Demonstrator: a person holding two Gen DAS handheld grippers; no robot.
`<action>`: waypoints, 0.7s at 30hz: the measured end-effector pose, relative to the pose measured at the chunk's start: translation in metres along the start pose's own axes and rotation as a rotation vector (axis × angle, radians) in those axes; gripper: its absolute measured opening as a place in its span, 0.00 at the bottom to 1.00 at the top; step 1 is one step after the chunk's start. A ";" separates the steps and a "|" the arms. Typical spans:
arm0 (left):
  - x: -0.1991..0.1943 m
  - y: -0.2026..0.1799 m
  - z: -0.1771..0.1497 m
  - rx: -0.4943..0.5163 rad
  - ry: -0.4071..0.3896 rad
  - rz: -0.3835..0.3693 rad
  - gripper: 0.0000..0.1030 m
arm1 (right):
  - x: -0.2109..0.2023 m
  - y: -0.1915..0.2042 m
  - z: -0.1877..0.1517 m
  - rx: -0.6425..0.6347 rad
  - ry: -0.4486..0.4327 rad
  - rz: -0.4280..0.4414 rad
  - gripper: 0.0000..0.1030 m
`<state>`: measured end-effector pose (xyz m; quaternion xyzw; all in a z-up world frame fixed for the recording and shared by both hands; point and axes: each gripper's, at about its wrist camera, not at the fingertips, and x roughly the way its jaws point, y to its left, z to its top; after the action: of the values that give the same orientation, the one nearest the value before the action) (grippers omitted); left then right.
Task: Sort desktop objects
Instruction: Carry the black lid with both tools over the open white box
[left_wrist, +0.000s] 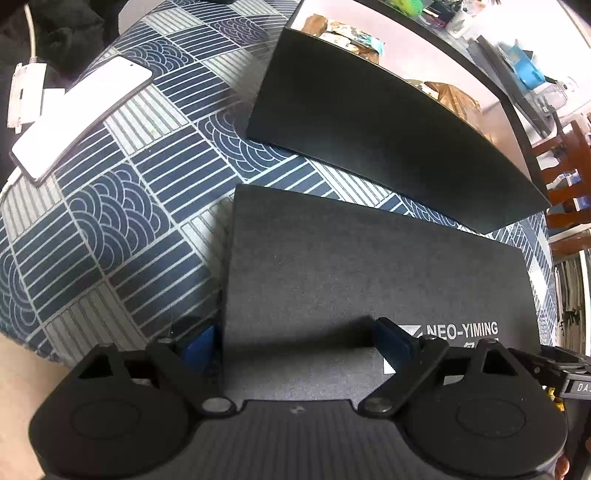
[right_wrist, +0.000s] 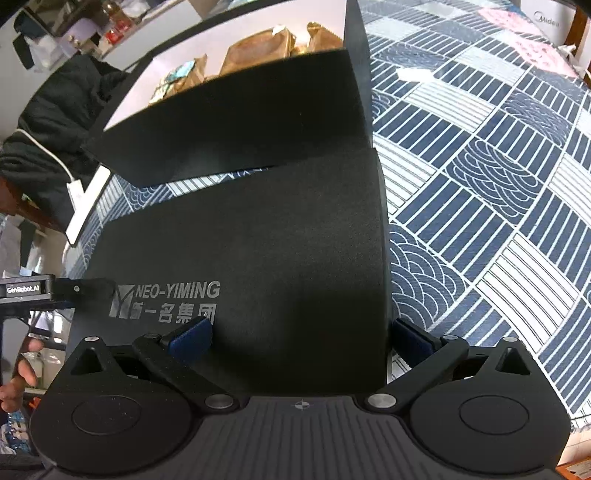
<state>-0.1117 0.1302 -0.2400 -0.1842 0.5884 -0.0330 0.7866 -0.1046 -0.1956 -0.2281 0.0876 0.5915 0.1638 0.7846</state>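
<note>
Both claws, left (left_wrist: 295, 339) and right (right_wrist: 301, 338), stand wide open astride the lid's (left_wrist: 369, 266) near corners. If either closes unevenly, the lid may skew and miss the box (right_wrist: 236, 110).

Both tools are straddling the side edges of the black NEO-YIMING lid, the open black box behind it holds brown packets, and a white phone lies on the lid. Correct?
Not quite. The white phone lies on the blue patterned tablecloth, off to the left, as the left wrist view shows, not on the flat black NEO-YIMING lid. The rest holds: the left tool and right tool straddle its edges, and the open black box holds brown packets.
</note>
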 end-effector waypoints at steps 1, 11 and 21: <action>0.001 0.000 0.001 0.002 0.000 0.001 1.00 | 0.002 0.000 0.000 0.001 0.004 -0.001 1.00; 0.009 0.001 0.011 0.023 -0.006 0.009 1.00 | 0.017 -0.002 -0.002 0.011 0.038 -0.010 1.00; 0.005 0.022 0.012 -0.003 -0.011 0.003 1.00 | 0.011 0.003 -0.002 -0.081 0.038 -0.028 1.00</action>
<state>-0.1029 0.1518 -0.2488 -0.1848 0.5844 -0.0300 0.7896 -0.1037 -0.1892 -0.2378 0.0445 0.6004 0.1784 0.7783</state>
